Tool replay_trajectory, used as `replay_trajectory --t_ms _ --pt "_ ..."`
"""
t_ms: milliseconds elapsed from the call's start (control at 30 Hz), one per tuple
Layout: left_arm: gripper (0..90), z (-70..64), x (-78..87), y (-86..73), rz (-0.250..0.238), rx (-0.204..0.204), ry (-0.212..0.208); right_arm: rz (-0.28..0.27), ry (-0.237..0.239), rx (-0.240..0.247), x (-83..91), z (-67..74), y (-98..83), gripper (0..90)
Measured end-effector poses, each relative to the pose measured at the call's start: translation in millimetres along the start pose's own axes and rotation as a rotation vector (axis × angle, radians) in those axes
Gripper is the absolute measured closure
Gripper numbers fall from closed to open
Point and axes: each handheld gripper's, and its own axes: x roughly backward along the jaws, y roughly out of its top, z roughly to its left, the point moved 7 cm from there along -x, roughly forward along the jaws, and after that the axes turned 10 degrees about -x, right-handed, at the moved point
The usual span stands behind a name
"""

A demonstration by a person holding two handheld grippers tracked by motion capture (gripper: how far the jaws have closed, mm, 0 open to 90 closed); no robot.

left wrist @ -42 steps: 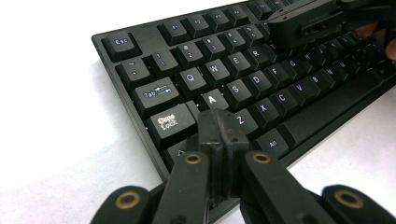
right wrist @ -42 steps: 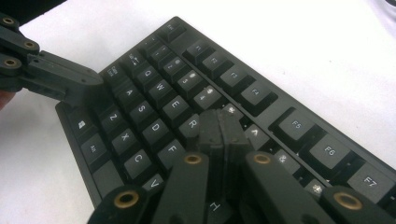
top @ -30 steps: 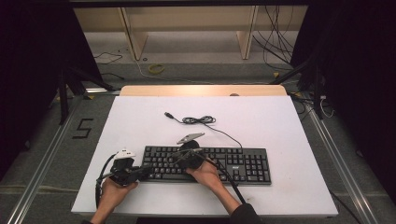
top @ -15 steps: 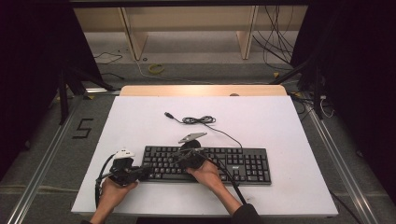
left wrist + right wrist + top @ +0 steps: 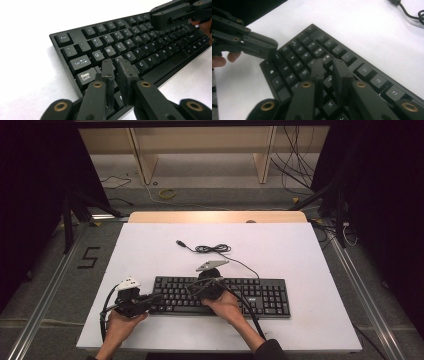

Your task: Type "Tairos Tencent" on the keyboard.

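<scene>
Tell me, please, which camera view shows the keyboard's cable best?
The high view: the cable runs from the back of the keyboard, coils on the white table and ends in a plug. The right gripper view catches a short stretch at its top right corner. The left gripper view looks across the keys.

Your high view is lit from above: the white table glows evenly while the floor and both sides fall into near black. In your two claw views the table blows out to glare, the keyboard letters stay readable mid-frame, and the nearest claw parts blur softly.
</scene>
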Motion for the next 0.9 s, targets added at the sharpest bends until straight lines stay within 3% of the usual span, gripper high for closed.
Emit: replay_trajectory --t_ms 500,733,900 --pt "42.7 -4.9 -3.9 17.3 -0.025 0.017 -0.032 -0.006 0.036 -0.006 19.0 1.6 -8.1 47.6" --pt "35.4 -2.6 -5.8 22.8 -0.023 0.017 -0.022 -0.023 0.041 -0.007 29.3 0.8 -12.7 41.8" --pt "36.7 0.0 -7.8 26.2 -0.020 0.016 -0.014 -0.028 0.044 -0.003 34.6 -0.2 -17.0 41.0"
